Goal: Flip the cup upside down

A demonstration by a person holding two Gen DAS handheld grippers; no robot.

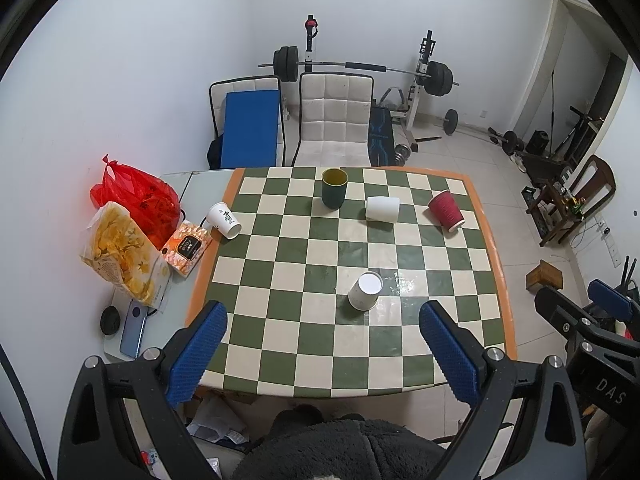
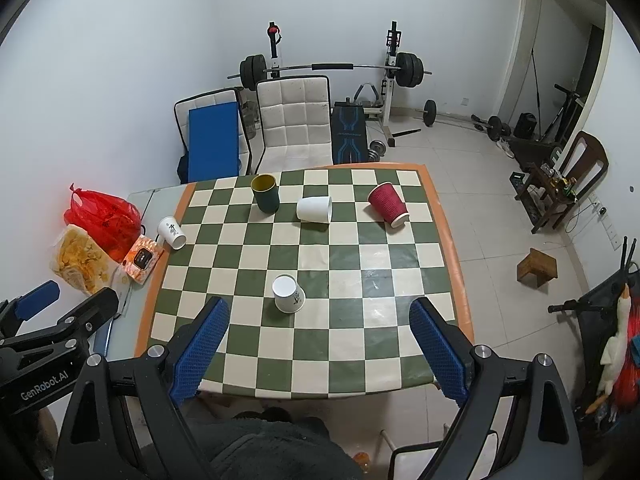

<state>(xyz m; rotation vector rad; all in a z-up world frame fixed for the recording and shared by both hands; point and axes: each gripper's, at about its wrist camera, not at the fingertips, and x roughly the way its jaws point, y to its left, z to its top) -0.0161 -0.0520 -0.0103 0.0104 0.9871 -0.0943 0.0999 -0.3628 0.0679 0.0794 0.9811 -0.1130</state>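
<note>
A white paper cup [image 1: 365, 291] [image 2: 288, 293] stands upside down near the middle of the checkered table [image 1: 400, 364] [image 2: 340, 372]. A dark green cup [image 1: 334, 188] [image 2: 265, 193] stands upright at the far side. A plain white cup [image 1: 383, 209] [image 2: 314, 209] and a red ribbed cup [image 1: 445, 211] [image 2: 388, 204] lie on their sides. A printed white cup [image 1: 224, 220] [image 2: 171, 233] lies at the left edge. My left gripper [image 1: 324, 356] and right gripper [image 2: 320, 352] are open and empty, held above the near edge.
A red bag [image 1: 136, 200], a snack bag [image 1: 120, 256] and an orange box [image 1: 186, 248] sit on the grey side table at left, with a phone [image 1: 134, 330]. Two chairs [image 1: 334, 120] and a barbell rack stand behind the table. A small wooden stool [image 2: 536, 266] is on the floor at right.
</note>
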